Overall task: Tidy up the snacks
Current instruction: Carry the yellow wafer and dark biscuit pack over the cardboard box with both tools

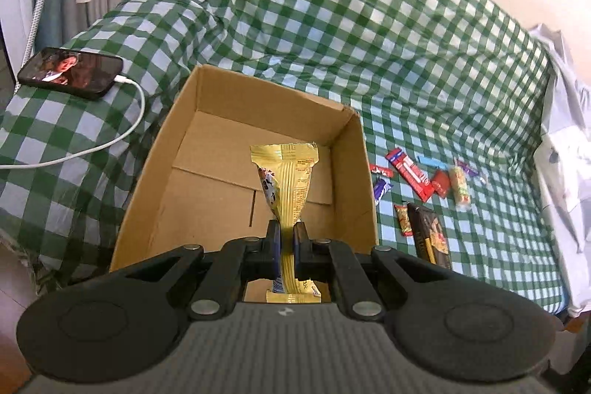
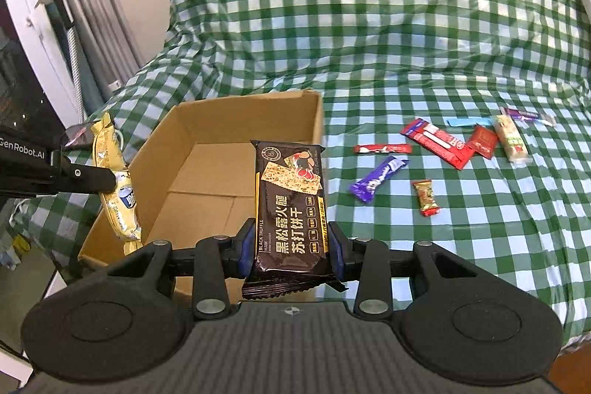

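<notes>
My left gripper (image 1: 286,231) is shut on a yellow snack packet (image 1: 290,180) and holds it above the open cardboard box (image 1: 207,98). The same packet (image 2: 116,187) and left gripper (image 2: 107,181) show at the left of the right wrist view, over the box's near left wall. My right gripper (image 2: 291,246) is shut on a black cracker packet (image 2: 290,205), held upright beside the box's (image 2: 236,109) right side. The black packet also shows in the left wrist view (image 1: 430,233). The box floor looks bare.
Several small snacks lie on the green checked cloth (image 2: 406,24) right of the box: a purple bar (image 2: 378,180), red packets (image 2: 439,143), a small red-gold candy (image 2: 426,198), a pale bar (image 2: 511,139). A phone (image 1: 70,71) on a white cable lies left of the box.
</notes>
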Available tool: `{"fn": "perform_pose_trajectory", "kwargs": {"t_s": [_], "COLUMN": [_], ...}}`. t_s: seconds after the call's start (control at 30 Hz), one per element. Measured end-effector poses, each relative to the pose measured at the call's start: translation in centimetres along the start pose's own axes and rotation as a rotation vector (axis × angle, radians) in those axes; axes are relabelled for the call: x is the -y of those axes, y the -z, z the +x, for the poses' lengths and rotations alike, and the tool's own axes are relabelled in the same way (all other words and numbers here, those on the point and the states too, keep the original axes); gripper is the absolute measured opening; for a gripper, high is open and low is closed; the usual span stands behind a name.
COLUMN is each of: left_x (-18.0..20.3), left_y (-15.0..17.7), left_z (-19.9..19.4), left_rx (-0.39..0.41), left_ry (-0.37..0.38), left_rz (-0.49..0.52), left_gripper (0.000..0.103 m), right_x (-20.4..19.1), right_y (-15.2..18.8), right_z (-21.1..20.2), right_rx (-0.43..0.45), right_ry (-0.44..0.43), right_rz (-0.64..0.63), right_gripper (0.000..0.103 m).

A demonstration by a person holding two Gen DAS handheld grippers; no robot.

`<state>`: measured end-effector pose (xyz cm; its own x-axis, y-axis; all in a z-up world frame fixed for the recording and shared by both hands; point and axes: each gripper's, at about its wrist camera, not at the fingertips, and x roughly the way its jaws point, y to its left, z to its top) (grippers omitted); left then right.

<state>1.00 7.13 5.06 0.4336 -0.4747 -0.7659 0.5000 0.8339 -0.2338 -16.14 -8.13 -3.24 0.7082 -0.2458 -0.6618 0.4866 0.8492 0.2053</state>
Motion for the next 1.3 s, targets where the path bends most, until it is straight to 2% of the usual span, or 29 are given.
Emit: {"fn": "perform_pose_trajectory", "kwargs": {"t_s": [0.13,0.47,1.3], "left_x": [-1.2,-2.8,-3.6], "left_y": [0.0,-0.1,-0.6], "left_z": [-0.7,-0.5,1.3], "left_rx": [0.028,0.028,0.006], "left_ry": [0.013,0.021,0.006], "left_rz": [-0.016,-0.047,-0.070], "left_gripper": [0.006,0.006,0.006], "right_x": [-1.9,-4.0,-4.6], "right_y": [0.0,0.2,-0.5], "right_z": [-0.2,0.0,1.9], "right_rx": [0.001,-0.020,-0.071], "right_ry": [0.015,0.037,0.036], "right_rz": [-0.035,-0.084,-0.104], "right_gripper": [0.041,0.041,0.041]}}
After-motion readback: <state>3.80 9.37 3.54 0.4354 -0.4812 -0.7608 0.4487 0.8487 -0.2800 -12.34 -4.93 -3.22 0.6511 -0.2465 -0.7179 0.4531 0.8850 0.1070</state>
